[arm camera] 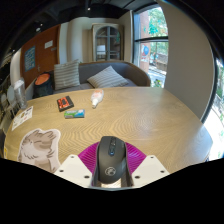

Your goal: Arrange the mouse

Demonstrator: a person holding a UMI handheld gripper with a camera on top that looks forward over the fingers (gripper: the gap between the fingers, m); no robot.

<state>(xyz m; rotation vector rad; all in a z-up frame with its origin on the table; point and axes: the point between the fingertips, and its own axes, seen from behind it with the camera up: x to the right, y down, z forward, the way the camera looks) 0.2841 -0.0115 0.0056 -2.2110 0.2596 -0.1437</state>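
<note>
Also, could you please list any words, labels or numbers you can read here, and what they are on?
None can be read.
Small flat green card on the round wooden table: print too small.
Dark flat packet: blurred.
Black computer mouse between the gripper fingers: no visible marking.
</note>
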